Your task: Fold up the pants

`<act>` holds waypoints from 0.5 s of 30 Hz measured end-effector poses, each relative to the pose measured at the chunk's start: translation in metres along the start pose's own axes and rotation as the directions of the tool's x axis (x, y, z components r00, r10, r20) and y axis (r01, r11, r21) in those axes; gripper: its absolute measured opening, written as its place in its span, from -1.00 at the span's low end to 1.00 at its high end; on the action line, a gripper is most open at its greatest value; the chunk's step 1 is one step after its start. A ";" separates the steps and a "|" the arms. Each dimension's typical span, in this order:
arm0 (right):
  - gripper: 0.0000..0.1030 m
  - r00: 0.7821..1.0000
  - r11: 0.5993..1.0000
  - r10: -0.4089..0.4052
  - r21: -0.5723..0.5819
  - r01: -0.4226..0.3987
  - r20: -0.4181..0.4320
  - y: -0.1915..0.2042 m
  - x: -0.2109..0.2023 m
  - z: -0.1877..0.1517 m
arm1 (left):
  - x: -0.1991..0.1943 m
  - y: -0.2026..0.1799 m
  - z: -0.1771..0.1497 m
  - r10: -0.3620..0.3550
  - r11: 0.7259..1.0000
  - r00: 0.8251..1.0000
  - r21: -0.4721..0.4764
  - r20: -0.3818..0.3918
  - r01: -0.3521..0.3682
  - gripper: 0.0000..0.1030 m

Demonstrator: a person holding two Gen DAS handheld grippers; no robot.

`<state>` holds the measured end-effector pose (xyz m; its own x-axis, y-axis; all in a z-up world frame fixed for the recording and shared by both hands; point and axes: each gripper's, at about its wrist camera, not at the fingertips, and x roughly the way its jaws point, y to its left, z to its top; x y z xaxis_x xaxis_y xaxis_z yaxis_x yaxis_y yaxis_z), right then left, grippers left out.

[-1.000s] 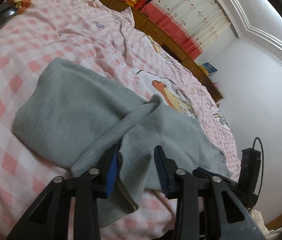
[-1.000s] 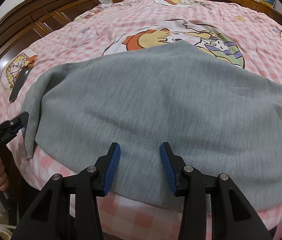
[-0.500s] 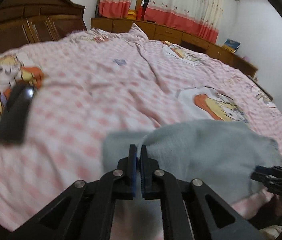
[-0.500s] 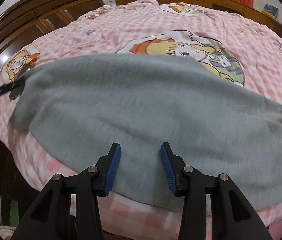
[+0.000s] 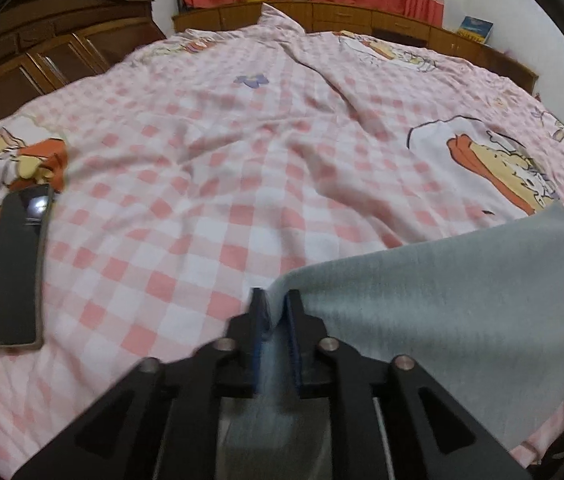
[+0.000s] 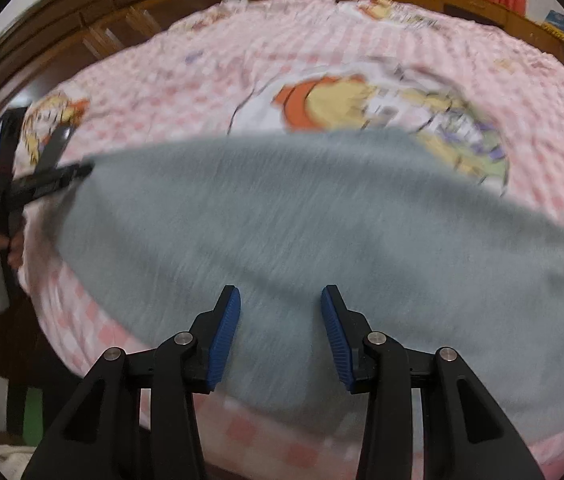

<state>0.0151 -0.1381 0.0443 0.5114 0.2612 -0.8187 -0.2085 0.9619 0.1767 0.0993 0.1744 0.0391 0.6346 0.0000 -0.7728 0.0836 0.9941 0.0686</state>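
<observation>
The grey pants [image 6: 321, 232] lie stretched across the near edge of the pink checked bed. In the left wrist view my left gripper [image 5: 276, 312] is shut on the left end of the pants [image 5: 441, 304], with grey cloth between its blue pads. The left gripper also shows at the left of the right wrist view [image 6: 70, 174], pinching the cloth's corner. My right gripper [image 6: 280, 320] is open and empty, hovering over the near middle of the pants.
A black phone [image 5: 16, 268] lies on the bedspread to the left. A dark wooden headboard [image 5: 42, 48] stands at the left, low wooden cabinets [image 5: 361, 20] under red-trimmed curtains at the back. The bed's front edge [image 6: 282, 448] is just below my right gripper.
My left gripper shut on the pants' end and pulled it out to the left, so the bunched cloth is now spread flat. The right gripper stayed open in place.
</observation>
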 end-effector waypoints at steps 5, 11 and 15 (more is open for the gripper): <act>-0.16 0.999 0.998 -0.018 0.054 0.017 0.031 -0.033 0.002 0.037 | -0.036 -0.003 0.004 -0.071 0.996 0.997 -0.059 0.040 0.074 -0.12; -0.16 0.996 0.994 -0.081 0.063 0.084 -0.047 -0.049 0.065 0.064 | -0.049 -0.036 -0.002 -0.243 0.963 0.969 -0.111 0.031 0.245 0.01; -0.12 0.997 0.992 -0.075 0.099 0.078 -0.032 -0.054 0.081 0.073 | -0.021 -0.055 -0.015 -0.157 0.982 0.987 -0.112 -0.042 0.152 0.14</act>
<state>0.1286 -0.1634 0.0084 0.4987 0.1854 -0.8467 -0.0848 0.9826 0.1652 0.0704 0.1217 0.0422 0.5806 -0.1518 -0.7999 0.0922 0.9884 -0.1206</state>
